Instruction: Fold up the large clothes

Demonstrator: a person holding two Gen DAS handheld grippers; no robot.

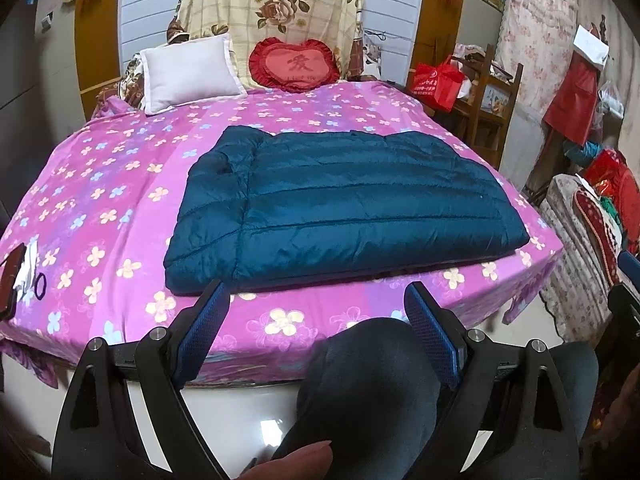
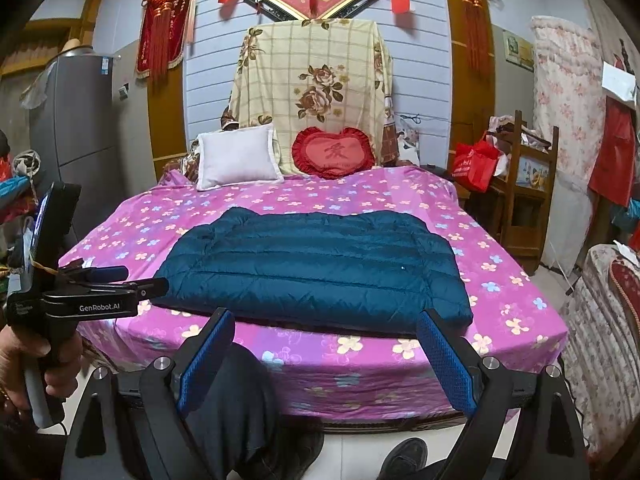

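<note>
One dark teal quilted jacket [image 1: 340,204] lies folded flat on the bed [image 1: 100,216], straight ahead of both grippers and just beyond their fingertips, close to the bed's near edge. The left gripper [image 1: 316,312] hangs off the foot of the bed with its two blue-padded fingers spread wide and nothing between them; below it shows the person's dark trouser leg. The right gripper [image 2: 326,338] is likewise wide and empty, level with the near edge, the jacket just past its tips. In the right wrist view the left gripper appears from the side, off to the left, its handle in the person's hand [image 2: 36,364]. Far beyond the jacket, at the head of the bed, stand two cushions: one white pillow [image 1: 190,72] and one red heart-shaped cushion [image 1: 294,64]. To the right, past the bed, hangs one red bag [image 1: 438,80].
</note>
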